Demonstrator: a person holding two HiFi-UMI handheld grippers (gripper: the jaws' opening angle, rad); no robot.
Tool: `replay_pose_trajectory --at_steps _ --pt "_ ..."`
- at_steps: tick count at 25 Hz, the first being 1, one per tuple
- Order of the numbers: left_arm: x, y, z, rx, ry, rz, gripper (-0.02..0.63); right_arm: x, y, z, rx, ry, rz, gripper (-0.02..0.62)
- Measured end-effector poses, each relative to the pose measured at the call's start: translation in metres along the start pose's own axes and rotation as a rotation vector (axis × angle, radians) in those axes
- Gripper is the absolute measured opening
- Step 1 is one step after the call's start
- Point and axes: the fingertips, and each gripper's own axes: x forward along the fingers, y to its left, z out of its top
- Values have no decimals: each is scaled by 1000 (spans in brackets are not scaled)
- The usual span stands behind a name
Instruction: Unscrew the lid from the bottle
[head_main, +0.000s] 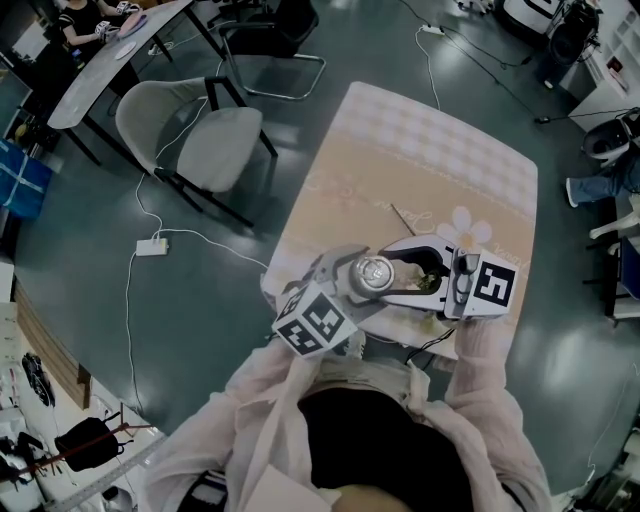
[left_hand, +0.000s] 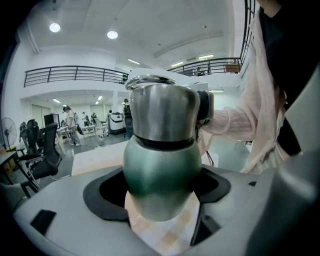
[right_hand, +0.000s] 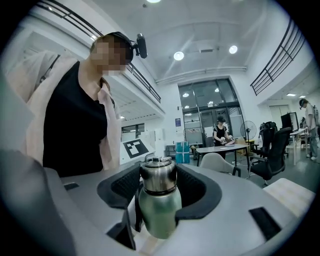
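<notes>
Bottle (left_hand: 161, 175) is upright over the near edge of the cloth-covered counter (head_main: 430, 160), right in front of the person. Can't tell if its base touches the counter. Left hand-held gripper (left_hand: 161, 197) is clamped on the green lower body, pads pressing both sides. Right hand-held gripper (right_hand: 159, 182) comes in level from the opposite side, jaws wide but closed on the steel lid (right_hand: 158, 172), pads tight to its flanks. Lid sits on the neck, dark band just below it. Grey chair (head_main: 205, 135) stands well apart on the floor.
</notes>
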Motion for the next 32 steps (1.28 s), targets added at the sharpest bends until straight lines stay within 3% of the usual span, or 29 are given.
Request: replay_pose_trajectory --at_steps 3,6,10,16,27,32 --pt "0 8 3 -14 -12 34 379 -2 -6 7 -2 -38 -74 270" --pt "0 16 4 -45 -19 69 379 -5 -18 18 -12 -104 -235 344" --pt "0 22 3 -73 -16 102 379 -8 -24 27 -51 -144 -474 341" --pt "2 29 0 -107 -6 140 379 -6 -27 15 -54 -64 -756 301" --pt "8 24 0 -82 8 132 379 4 -35 1 12 -40 -875 280" --pt "8 23 0 -78 8 121 379 6 -37 2 -3 -32 -869 271"
